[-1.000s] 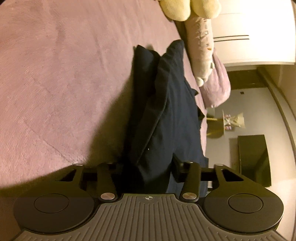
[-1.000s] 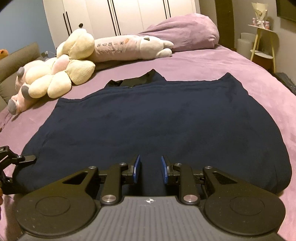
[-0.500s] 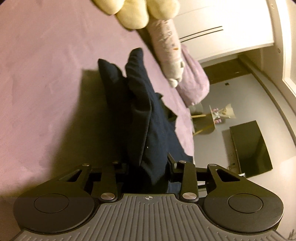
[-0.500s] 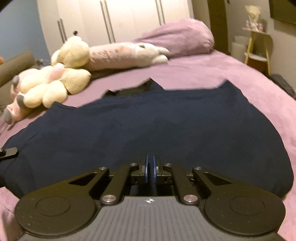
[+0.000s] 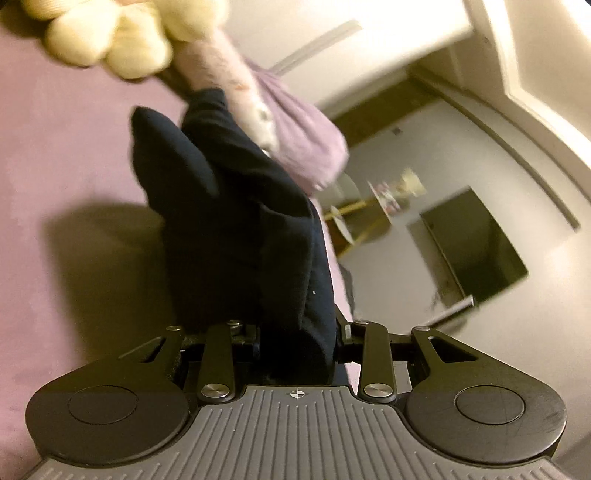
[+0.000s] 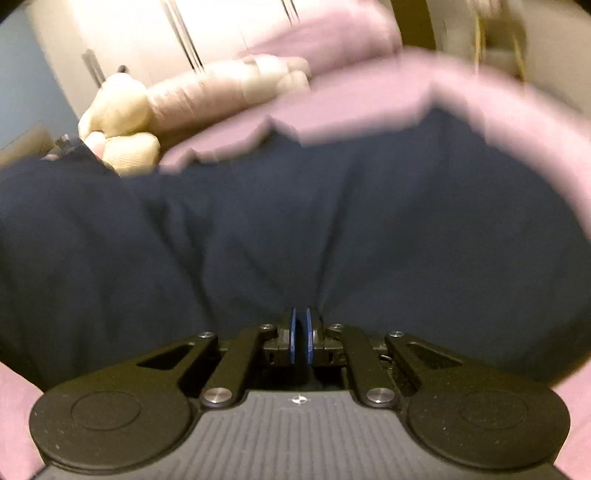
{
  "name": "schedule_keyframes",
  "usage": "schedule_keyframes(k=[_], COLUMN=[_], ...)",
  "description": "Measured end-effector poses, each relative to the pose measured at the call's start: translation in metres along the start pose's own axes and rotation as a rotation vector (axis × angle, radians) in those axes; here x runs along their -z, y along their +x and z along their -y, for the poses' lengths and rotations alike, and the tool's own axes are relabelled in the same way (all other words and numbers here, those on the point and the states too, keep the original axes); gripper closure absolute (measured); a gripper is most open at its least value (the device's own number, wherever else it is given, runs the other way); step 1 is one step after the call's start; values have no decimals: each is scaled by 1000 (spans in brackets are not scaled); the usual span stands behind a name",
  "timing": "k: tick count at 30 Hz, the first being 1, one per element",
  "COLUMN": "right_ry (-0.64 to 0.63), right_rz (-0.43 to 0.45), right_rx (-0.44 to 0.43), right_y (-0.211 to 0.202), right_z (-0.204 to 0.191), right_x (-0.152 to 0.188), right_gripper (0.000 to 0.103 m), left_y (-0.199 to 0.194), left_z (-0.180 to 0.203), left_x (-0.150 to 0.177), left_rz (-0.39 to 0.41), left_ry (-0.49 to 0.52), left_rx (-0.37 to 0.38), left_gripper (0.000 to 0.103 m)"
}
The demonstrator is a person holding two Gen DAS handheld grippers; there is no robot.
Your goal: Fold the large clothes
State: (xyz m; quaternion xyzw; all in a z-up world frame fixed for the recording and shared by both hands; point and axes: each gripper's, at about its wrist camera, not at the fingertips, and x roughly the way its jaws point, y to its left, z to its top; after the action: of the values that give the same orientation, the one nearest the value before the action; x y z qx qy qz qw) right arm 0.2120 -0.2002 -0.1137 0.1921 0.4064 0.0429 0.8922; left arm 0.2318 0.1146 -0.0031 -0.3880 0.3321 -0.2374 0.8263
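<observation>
A large dark navy garment point(image 6: 332, 221) lies spread over the purple bed point(image 6: 369, 99). In the left wrist view one side of the garment point(image 5: 229, 221) hangs bunched in a thick fold, lifted off the bed point(image 5: 55, 147) and casting a shadow. My left gripper point(image 5: 297, 336) is shut on that bunch, and the cloth fills the gap between its jaws. My right gripper point(image 6: 301, 339) has its blue pads pressed together on the near hem, with creases running out from the pinch. Both views are blurred by motion.
Cream and pink plush toys point(image 6: 122, 122) lie at the head of the bed beside a purple pillow point(image 5: 306, 144). White wardrobe doors point(image 6: 221, 29) stand behind. Past the bed's far side are a small gold-legged side table point(image 5: 391, 192) and a dark screen point(image 5: 472, 243).
My left gripper has risen and rolled, pulling the garment's side up off the bed. The right gripper's pads have gone from apart to shut on the hem, and it has dipped closer to the cloth.
</observation>
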Motion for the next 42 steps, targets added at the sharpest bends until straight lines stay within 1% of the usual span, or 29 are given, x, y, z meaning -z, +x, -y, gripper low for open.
schedule_keyframes(k=[4, 6, 8, 9, 11, 14, 16, 17, 18, 20, 21, 22, 23, 24, 25, 26, 28, 30, 31, 33, 34, 36, 37, 38, 39, 40, 41, 42], right_ry=[145, 233, 304, 327, 371, 397, 421, 424, 423, 391, 379, 379, 379, 366, 349, 335, 314, 294, 274, 240, 221, 173, 163, 171, 177, 154, 125, 124], right_rz=[-27, -33, -23, -15, 18, 77, 124, 145, 170, 211, 233, 250, 270, 287, 297, 302, 293, 254, 228, 146, 117, 111, 105, 88, 83, 87, 102, 106], right_rx=[-132, -197, -251, -264, -301, -276, -242, -226, -197, -123, -111, -108, -119, -146, -172, -200, -286, -364, -370, -328, -281, -159, -122, -114, -104, -88, -73, -66], right_y=[-2, -4, -10, -15, -30, -52, -69, -78, -88, -102, -110, -115, -120, -125, -127, -127, -123, -109, -101, -81, -74, -67, -65, -62, -60, -58, -57, -57], right_z=[29, 48, 65, 72, 89, 118, 141, 151, 162, 172, 178, 181, 184, 184, 182, 181, 171, 160, 156, 152, 154, 155, 158, 164, 168, 166, 162, 161], right_x=[-10, -9, -5, -3, 2, 4, 3, 1, 0, -5, -9, -13, -17, -23, -30, -38, -53, -70, -76, -78, -73, -64, -58, -52, -45, -42, -40, -40], right_gripper=[99, 101, 102, 102, 102, 102, 102, 102, 98, 93, 93, 93, 93, 93, 93, 93, 93, 93, 93, 93, 94, 95, 98, 100, 101, 101, 101, 101], left_y=[39, 64, 96, 113, 148, 200, 228, 238, 242, 241, 238, 233, 229, 228, 225, 223, 220, 216, 211, 200, 194, 175, 166, 157, 150, 148, 144, 140], left_z=[49, 72, 92, 101, 112, 118, 111, 106, 102, 103, 107, 110, 112, 115, 119, 123, 129, 136, 139, 144, 147, 146, 144, 139, 135, 129, 123, 117], left_x=[7, 16, 30, 38, 53, 87, 110, 120, 128, 136, 138, 139, 140, 139, 141, 143, 149, 155, 159, 163, 167, 163, 158, 153, 144, 135, 124, 118], left_rz=[-47, -90, -145, -173, -227, -312, -360, -368, -357, -317, -305, -297, -292, -293, -295, -301, -305, -314, -315, -334, -345, -360, -351, -327, -286, -249, -193, -147], left_ry=[82, 131, 176, 198, 231, 275, 278, 280, 278, 301, 335, 361, 367, 369, 378, 400, 451, 499, 517, 549, 553, 533, 520, 504, 481, 460, 427, 394], left_rx=[57, 73, 84, 89, 84, 48, -3, -13, -23, -24, -21, -21, -19, -13, -17, -29, -39, -58, -65, -63, -47, -17, -18, -37, -75, -104, -140, -183], left_gripper=[68, 68, 68, 68, 68, 68, 66, 64, 59, 56, 49, 40, 36, 28, 23, 21, 14, 12, 12, 11, 11, 11, 11, 11, 11, 11, 11, 10])
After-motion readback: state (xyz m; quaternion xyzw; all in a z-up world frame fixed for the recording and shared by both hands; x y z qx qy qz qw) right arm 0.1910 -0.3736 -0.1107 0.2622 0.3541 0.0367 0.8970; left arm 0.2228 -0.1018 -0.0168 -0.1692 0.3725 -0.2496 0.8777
